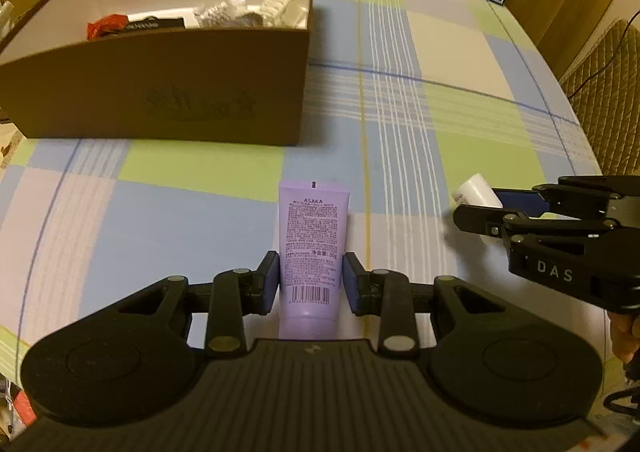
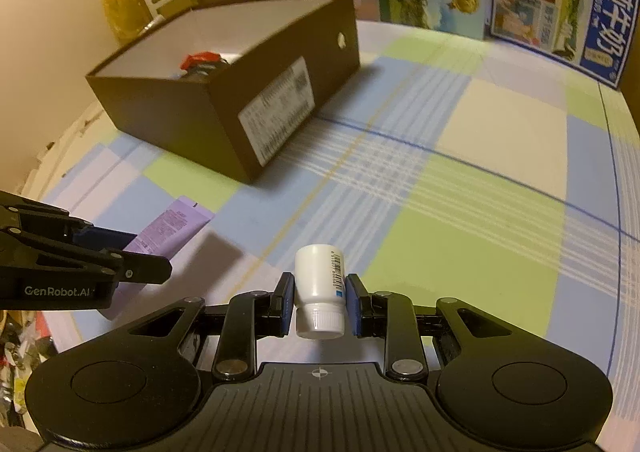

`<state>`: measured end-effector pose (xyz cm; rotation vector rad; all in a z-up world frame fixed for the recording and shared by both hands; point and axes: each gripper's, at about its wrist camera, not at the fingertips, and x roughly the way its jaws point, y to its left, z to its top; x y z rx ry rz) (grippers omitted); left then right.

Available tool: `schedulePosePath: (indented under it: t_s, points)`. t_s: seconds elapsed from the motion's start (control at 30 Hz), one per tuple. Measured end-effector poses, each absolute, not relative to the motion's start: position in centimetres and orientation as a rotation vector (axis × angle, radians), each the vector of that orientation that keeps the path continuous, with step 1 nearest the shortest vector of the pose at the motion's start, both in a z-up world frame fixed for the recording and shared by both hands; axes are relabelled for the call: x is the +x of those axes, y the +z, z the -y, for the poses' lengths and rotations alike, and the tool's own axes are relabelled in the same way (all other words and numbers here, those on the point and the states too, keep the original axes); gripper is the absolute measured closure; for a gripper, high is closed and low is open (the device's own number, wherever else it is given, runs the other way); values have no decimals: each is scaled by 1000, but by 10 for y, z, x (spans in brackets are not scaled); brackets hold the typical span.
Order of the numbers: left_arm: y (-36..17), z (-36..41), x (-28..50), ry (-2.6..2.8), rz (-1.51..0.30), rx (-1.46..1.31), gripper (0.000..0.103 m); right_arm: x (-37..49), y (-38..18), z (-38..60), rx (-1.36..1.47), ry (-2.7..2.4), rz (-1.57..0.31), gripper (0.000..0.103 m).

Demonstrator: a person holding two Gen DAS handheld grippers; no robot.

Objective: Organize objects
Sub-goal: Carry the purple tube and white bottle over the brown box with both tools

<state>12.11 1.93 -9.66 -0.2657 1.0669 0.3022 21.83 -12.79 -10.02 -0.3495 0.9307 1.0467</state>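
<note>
Two grips | left gripper (image 1: 311,284) pinches purple tube (image 1: 313,236) | right gripper (image 2: 319,302) pinches white bottle (image 2: 320,284) | box (image 1: 160,92) rim apparently open

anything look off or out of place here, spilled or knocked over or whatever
Nothing is spilled or damaged. The left tongs grip a purple tube and the right tongs a capped white bottle, both over the checked tablecloth. The brown box sits upright with items loosely piled inside.

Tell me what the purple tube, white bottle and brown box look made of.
Purple squeeze tube: likely soft matte plastic, flat crimped end. Small white bottle: glossy hard plastic with ribbed cap. Brown open box: apparently matte cardboard, thin straight walls, white inside.
</note>
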Motion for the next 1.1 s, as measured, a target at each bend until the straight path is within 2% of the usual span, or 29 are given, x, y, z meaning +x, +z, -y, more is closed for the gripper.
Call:
schedulePosePath:
  t_s: [0.63,1.1]
  points:
    - [-29,-56,88,319,-914,-284,74,191,-41,78,-295,1191,-791,79]
    - [4,-114,100,348,-825,-258,74,196,-13,2,-240,1219,-765,79]
